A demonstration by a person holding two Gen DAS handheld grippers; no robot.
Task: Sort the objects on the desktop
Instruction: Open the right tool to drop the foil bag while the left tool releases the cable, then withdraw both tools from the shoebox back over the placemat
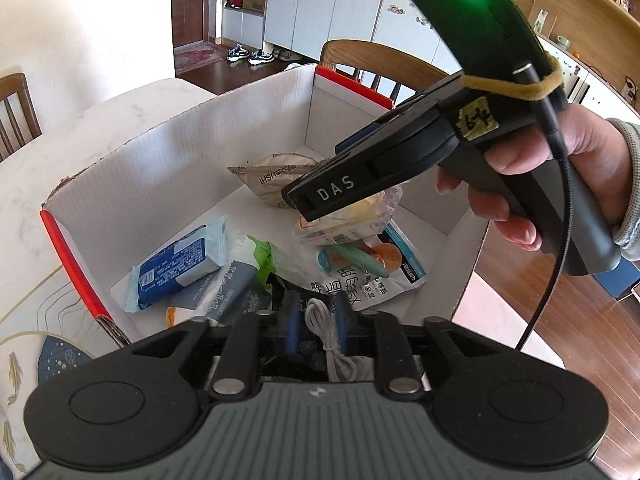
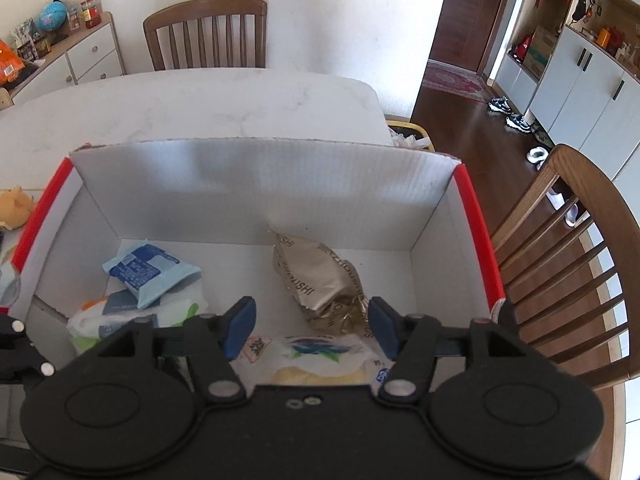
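Observation:
A white cardboard box (image 1: pixel 168 168) with red edges holds several packets. My left gripper (image 1: pixel 316 332) is shut on a coiled white cable (image 1: pixel 326 336) and holds it over the box's near side. My right gripper (image 2: pixel 308 328) is open above a white and yellow snack bag (image 2: pixel 320 360) inside the box (image 2: pixel 280 184); it shows from the side in the left wrist view (image 1: pixel 304 204). A beige foil packet (image 2: pixel 320 280), a blue tissue pack (image 2: pixel 148 272) and a white and green packet (image 2: pixel 120 320) lie on the box floor.
The box stands on a white marble table (image 2: pixel 200 104). Wooden chairs stand at the far side (image 2: pixel 208 32) and at the right (image 2: pixel 568 248). A yellow plush toy (image 2: pixel 14 204) lies left of the box. A blue patterned mat (image 1: pixel 60 356) lies near the box.

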